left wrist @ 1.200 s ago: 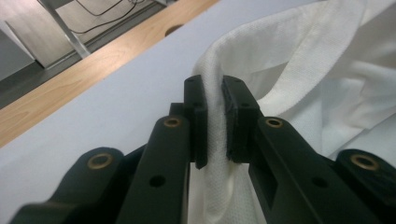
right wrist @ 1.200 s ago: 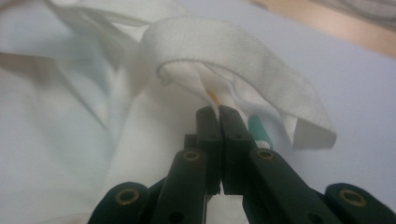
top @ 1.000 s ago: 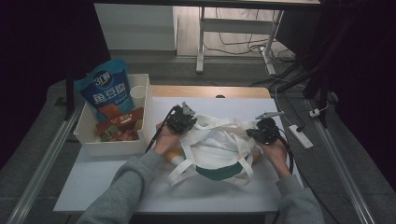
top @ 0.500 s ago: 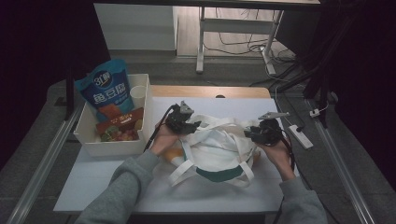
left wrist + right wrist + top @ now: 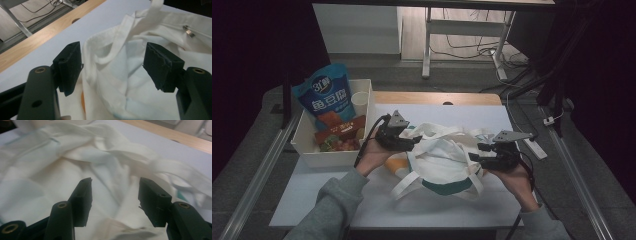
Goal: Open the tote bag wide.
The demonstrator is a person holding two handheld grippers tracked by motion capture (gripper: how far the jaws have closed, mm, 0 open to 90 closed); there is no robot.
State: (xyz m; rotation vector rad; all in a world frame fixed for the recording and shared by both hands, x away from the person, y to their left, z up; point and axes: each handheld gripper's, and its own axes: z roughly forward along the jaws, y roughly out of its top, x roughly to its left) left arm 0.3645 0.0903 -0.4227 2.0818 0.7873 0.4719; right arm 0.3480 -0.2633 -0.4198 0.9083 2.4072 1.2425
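A crumpled white tote bag [image 5: 444, 160] with a dark green band lies on the white table top, straps trailing toward the front. My left gripper [image 5: 408, 141] is at the bag's left edge, open, its jaws astride the bag's rim and a strap [image 5: 117, 47]. Over the bag's right edge my right gripper [image 5: 477, 152] stands open, the white fabric [image 5: 62, 177] lying between its jaws. An orange patch [image 5: 396, 164] peeks out under the bag's left side.
A white box [image 5: 309, 152] stands at the left of the table with a blue snack bag [image 5: 327, 97], a red packet [image 5: 339, 135] and a white cup [image 5: 360, 101] in it. A wooden strip [image 5: 437, 98] runs along the far edge. A white power strip [image 5: 536, 148] lies at the right.
Both grippers have moved inward over the bag. The left gripper went right onto the bag's rim; the right gripper shifted slightly left and toward the front.
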